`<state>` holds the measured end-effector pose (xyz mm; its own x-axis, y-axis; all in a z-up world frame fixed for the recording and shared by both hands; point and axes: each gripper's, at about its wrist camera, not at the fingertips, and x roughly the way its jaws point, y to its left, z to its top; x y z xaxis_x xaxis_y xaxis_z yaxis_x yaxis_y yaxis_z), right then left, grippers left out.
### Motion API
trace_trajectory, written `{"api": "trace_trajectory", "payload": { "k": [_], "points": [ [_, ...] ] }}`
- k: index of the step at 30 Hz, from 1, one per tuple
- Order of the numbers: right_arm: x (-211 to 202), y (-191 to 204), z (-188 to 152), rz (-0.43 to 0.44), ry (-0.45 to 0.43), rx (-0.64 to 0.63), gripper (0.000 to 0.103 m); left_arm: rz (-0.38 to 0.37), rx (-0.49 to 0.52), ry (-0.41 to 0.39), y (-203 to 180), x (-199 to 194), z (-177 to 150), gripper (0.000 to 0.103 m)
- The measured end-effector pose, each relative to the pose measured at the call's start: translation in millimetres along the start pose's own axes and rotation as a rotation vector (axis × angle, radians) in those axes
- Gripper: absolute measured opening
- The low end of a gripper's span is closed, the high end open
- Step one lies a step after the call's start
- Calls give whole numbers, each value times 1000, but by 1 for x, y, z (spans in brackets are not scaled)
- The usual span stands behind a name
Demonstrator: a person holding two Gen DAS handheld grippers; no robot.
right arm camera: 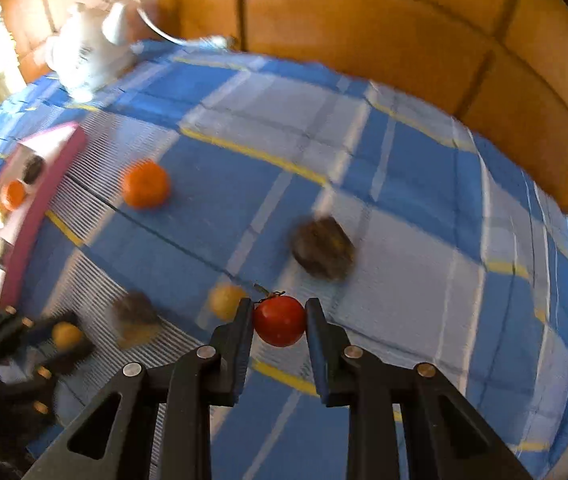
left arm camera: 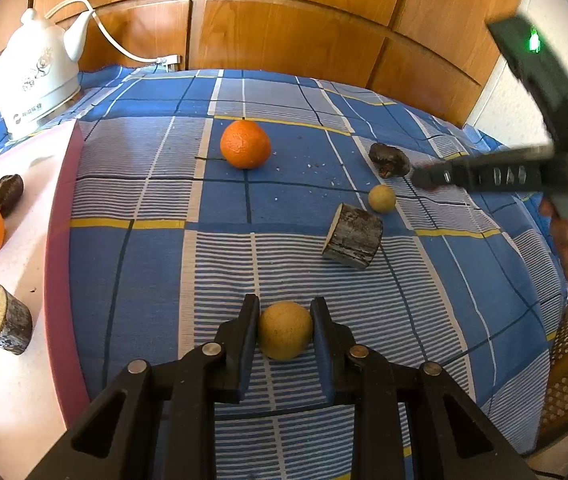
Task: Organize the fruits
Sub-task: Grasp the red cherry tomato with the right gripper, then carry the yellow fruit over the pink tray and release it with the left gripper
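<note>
Presently clamped: left gripper (left arm camera: 285, 334) on yellow ball (left arm camera: 285, 330), firm, light; right gripper (right arm camera: 279, 322) on tomato (right arm camera: 279, 321), soft, slippery, gripped mid-frame at widest girth.

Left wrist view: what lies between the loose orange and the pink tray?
Nothing; only bare checked cloth separates the orange from the pink tray, shown in the left wrist view.

surface: blue checked tablecloth (left arm camera: 156, 264)
left edge: pink tray (left arm camera: 60, 240), white kettle (left arm camera: 30, 76)
loose: orange (left arm camera: 245, 144), wood chunk (left arm camera: 353, 236), dark fruit (left arm camera: 389, 159), small yellow ball (left arm camera: 382, 198)
</note>
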<state>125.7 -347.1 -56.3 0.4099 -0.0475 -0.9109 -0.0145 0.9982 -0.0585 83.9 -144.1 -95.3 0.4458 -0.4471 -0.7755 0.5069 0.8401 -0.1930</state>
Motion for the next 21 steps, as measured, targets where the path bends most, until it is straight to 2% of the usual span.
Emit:
{"api": "trace_trajectory", "payload": {
  "k": [5,11,21],
  "points": [
    [22,-21,-10,0,84,78,26,11,9,-2,-2,0,-1,28],
    [29,-29,-7,37,91,102,26,14,19,-5,-3,-1,-2,28],
    [32,-35,-5,39,92,107,26,4,24,-4,-2,-4,0,25]
  ]
}}
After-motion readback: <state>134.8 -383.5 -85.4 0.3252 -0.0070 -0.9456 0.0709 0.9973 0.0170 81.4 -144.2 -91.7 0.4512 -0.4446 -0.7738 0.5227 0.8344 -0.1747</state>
